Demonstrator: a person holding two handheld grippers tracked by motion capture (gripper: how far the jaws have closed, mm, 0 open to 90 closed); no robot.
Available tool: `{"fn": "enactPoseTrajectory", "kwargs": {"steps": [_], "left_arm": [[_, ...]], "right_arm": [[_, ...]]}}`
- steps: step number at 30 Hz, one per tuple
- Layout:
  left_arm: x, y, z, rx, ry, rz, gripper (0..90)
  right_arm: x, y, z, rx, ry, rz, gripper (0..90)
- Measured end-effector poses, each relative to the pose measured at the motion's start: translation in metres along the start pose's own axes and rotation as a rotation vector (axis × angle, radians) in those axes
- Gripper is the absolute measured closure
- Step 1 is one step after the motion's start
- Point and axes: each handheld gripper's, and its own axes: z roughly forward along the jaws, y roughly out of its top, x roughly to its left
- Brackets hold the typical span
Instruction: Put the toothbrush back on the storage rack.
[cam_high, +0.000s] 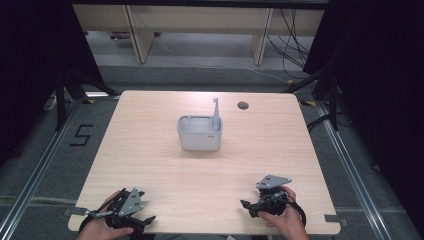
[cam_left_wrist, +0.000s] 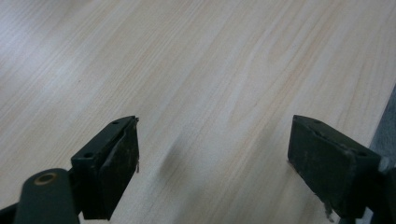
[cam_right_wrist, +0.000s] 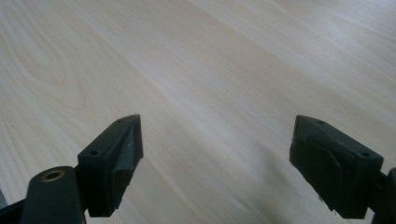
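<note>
Left gripper view: the left gripper (cam_left_wrist: 212, 154) is seen with jaws spread wide, nothing between them, bare wooden table (cam_left_wrist: 196, 60) beneath. Likewise the right gripper (cam_right_wrist: 215, 154) is held released over bare wood. From the high view, both are found at the table's near edge, well apart. A grey container (cam_high: 199, 132) with an upright grey tool (cam_high: 216, 111) standing in its right compartment is placed mid-table, far ahead of both.

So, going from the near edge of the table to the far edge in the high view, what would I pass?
The two grippers, left gripper and right gripper, level with each other at the near edge → grey bin at mid-table, a grey tool standing in it → small round hole near the far edge.
</note>
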Motion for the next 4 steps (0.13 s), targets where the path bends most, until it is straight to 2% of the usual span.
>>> {"fn": "enactPoseTrajectory", "kwargs": {"steps": [4], "left_arm": [[0.0002,0.0001,0.0000,0.000,0.000,0.000,16.3]], "right_arm": [[-0.0011,0.0002,0.0014,-0.005,0.009,-0.019,18.2]]}}
